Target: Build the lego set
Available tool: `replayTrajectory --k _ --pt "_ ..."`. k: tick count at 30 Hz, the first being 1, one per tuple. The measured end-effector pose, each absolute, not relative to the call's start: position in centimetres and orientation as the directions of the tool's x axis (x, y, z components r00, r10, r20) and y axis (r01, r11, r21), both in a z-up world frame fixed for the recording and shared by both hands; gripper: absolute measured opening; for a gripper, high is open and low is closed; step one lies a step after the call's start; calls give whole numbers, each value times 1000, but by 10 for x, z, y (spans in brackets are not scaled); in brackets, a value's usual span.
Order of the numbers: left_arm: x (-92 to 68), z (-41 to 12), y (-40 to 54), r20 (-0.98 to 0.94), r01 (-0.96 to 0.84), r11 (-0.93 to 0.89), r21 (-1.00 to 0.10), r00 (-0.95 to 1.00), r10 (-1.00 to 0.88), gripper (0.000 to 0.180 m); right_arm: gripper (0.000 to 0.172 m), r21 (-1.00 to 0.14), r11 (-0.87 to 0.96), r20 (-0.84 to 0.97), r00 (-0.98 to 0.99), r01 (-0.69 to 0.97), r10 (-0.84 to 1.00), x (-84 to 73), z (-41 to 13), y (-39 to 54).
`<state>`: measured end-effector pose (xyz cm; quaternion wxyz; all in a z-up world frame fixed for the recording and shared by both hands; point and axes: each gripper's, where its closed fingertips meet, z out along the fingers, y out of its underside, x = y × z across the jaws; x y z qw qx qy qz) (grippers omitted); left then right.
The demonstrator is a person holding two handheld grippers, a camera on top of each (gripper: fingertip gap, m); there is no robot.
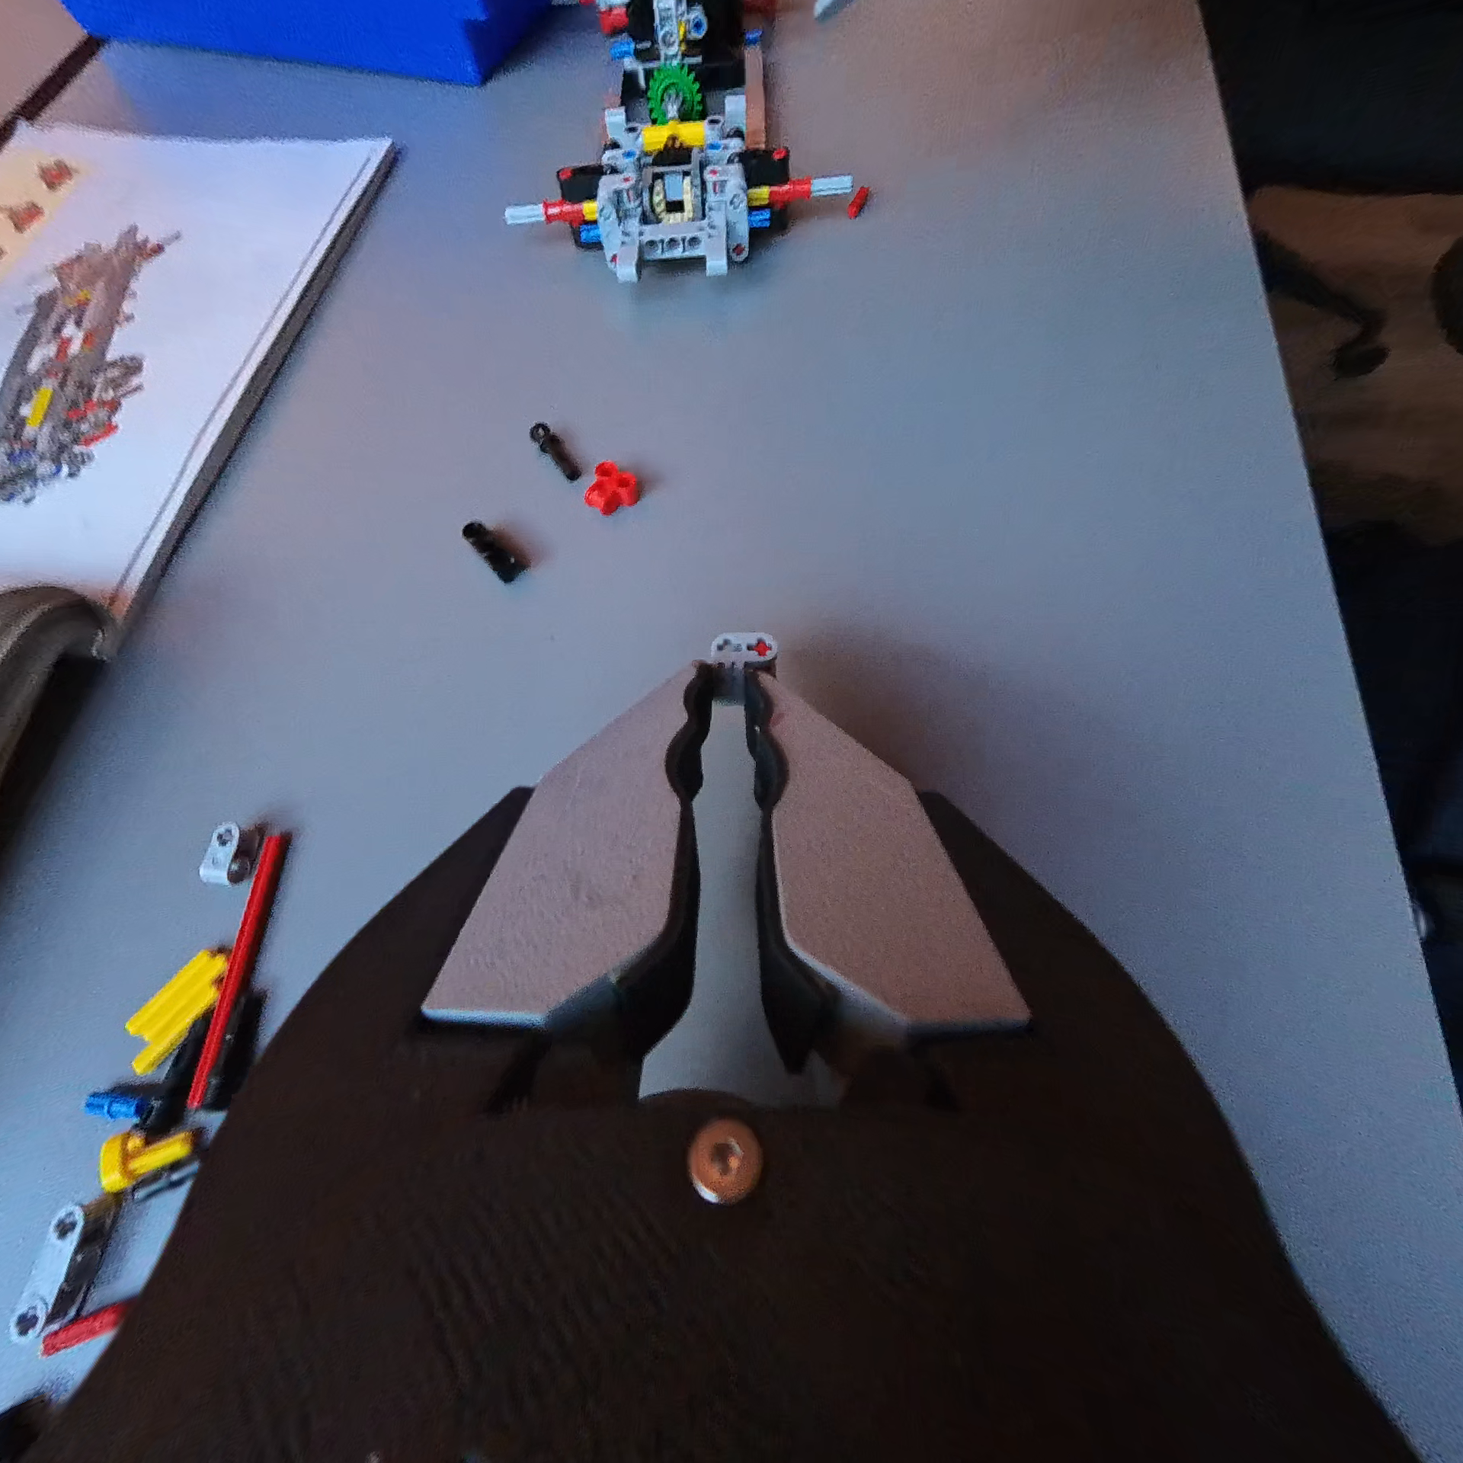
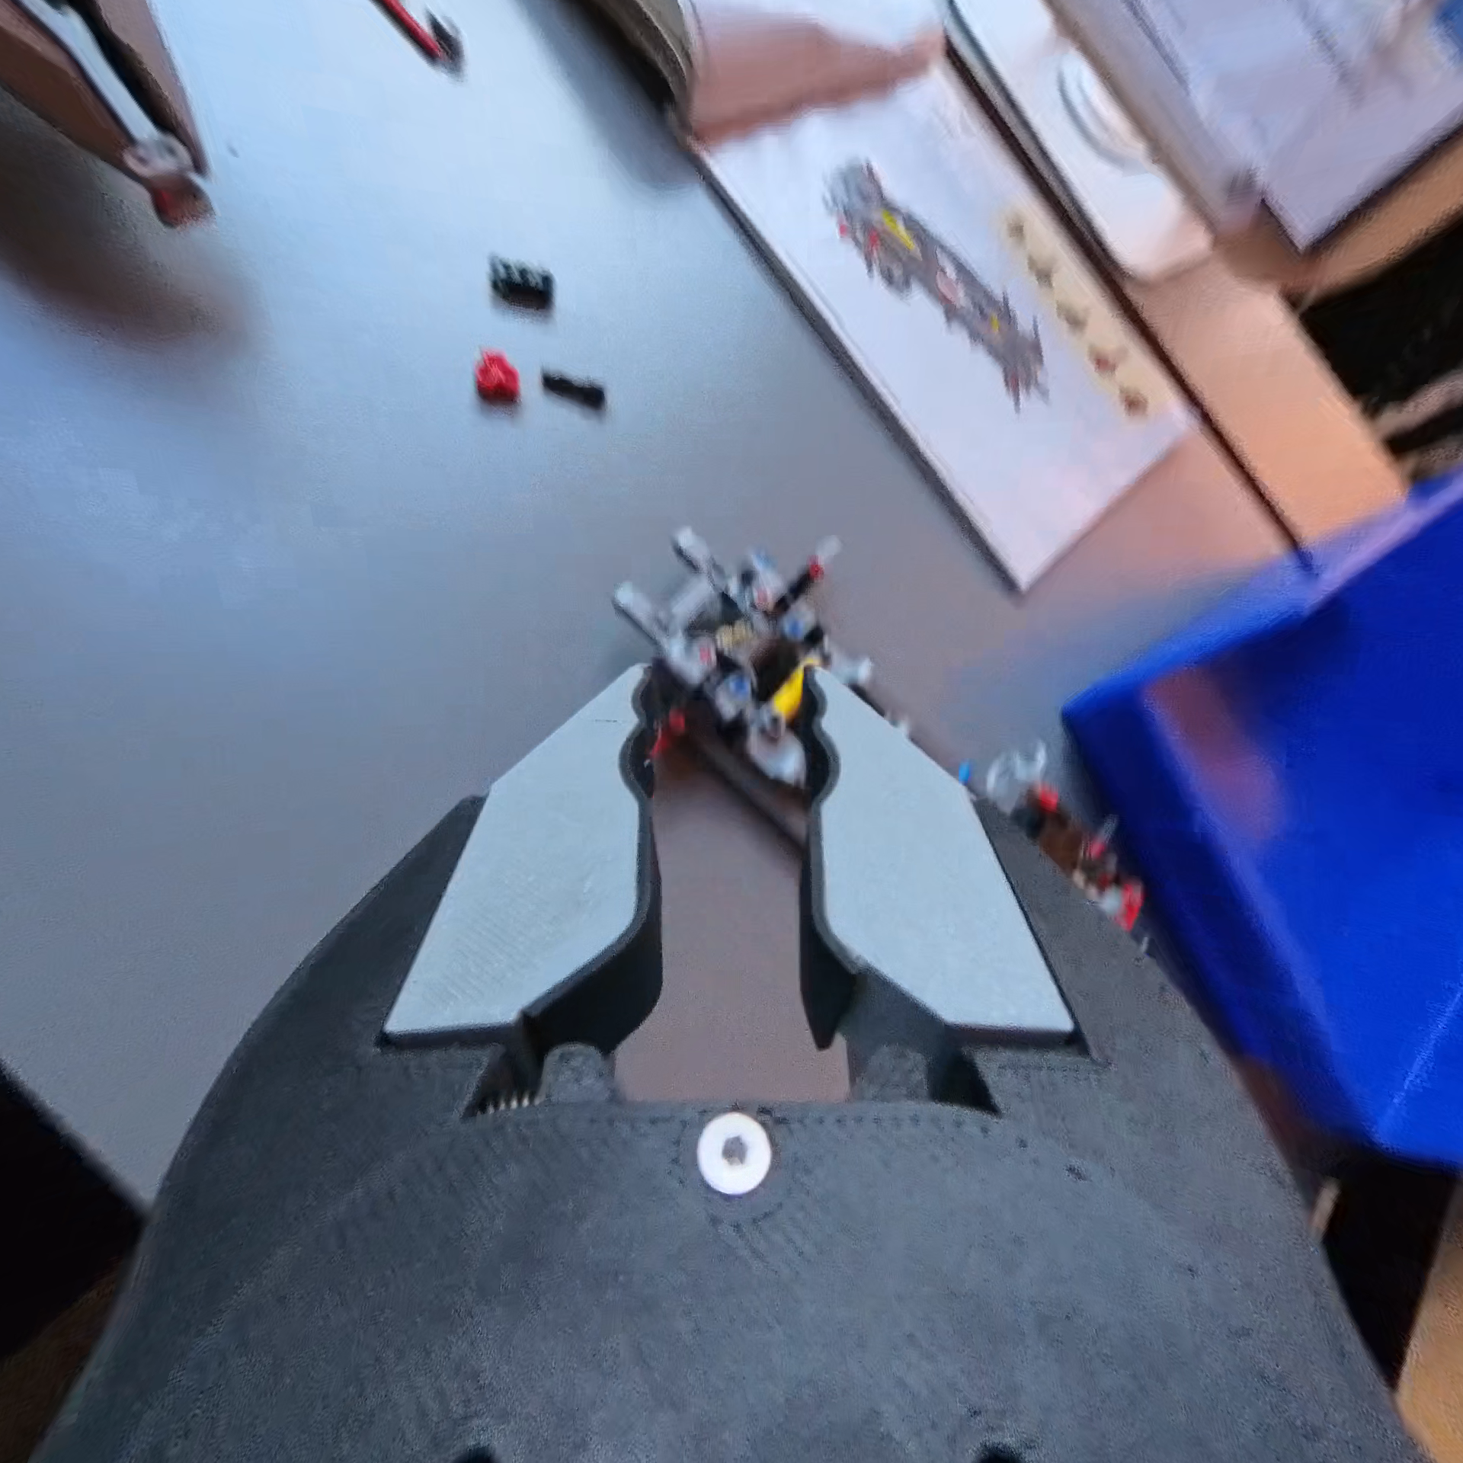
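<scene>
Small grey plastic connector piece point(image 1: 742, 651) with a red axle end sits pinched in the left gripper point(image 1: 732, 677) above the grey table point(image 1: 989, 475); light, rigid, easily twisted loose. At the right, the right gripper's point(image 2: 728, 697) jaws appear closed around the multicoloured brick-built chassis point(image 2: 736, 633), stiff yet fragile, best held by its frame.

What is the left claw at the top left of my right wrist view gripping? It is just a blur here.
Observer: The left claw is shut on a small light grey connector with a red cross-shaped end in one hole.
Operator: Any gear on the model?
Observer: Yes, a green gear stands on the model.
Operator: Loose parts near that claw?
Observer: Yellow pieces lie to its left on the table.
</scene>
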<state>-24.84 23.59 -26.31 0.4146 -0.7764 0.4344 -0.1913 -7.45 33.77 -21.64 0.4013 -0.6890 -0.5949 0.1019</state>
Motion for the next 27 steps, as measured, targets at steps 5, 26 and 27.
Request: replayTrajectory --k 5,26,27 --pt "-244 -260 240 -87 -508 -264 -820 566 -820 6 14 -656 -244 127 423 714 897 -7 -252 321" --pt "-208 -285 234 31 -577 -383 -722 525 -851 24 0 -814 -55 20 123 579 992 -92 -243 268" --pt "-208 -284 234 25 -577 -377 -724 525 -851 29 0 -819 -43 23 107 573 994 -101 -238 263"
